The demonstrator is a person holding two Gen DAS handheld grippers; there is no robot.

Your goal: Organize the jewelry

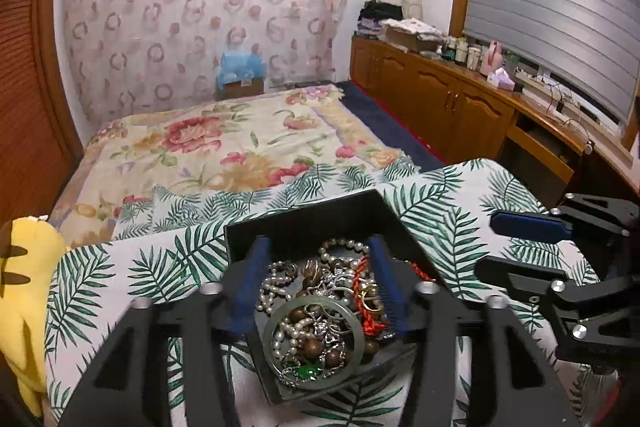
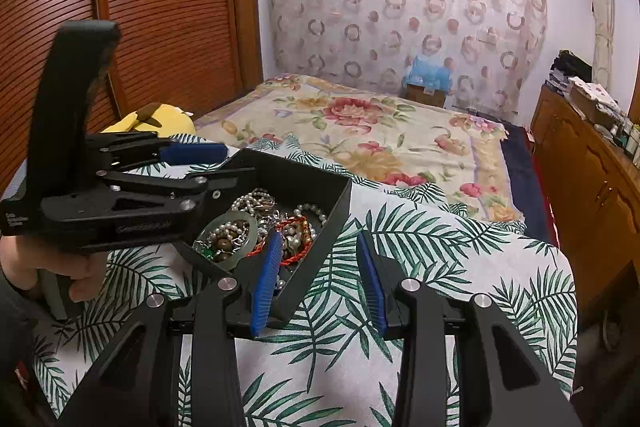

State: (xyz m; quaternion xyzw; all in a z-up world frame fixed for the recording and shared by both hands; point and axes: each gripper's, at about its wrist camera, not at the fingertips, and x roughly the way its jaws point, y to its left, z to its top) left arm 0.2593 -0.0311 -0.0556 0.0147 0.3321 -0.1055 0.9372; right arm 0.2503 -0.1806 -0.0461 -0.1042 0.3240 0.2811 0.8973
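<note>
Left wrist cam: sits close above the black tray (image 1: 304, 223), looking forward and down, jaws spread either side of the jewelry pile (image 1: 320, 307).

Right wrist cam: same heading, just right of the tray (image 2: 320, 203); tray's right wall lies between its jaws.

Both views share the tray, the leaf-print cloth (image 1: 440, 195) (image 2: 440, 247) and the bed (image 1: 224, 147) (image 2: 380, 139) ahead of the jaws.

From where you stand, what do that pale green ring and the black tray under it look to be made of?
Pale green bangle: probably jade or glass, being translucent, smooth and glossy. Black tray: seemingly matte plastic or card, with thin, flat, dull walls; I cannot tell which.
</note>
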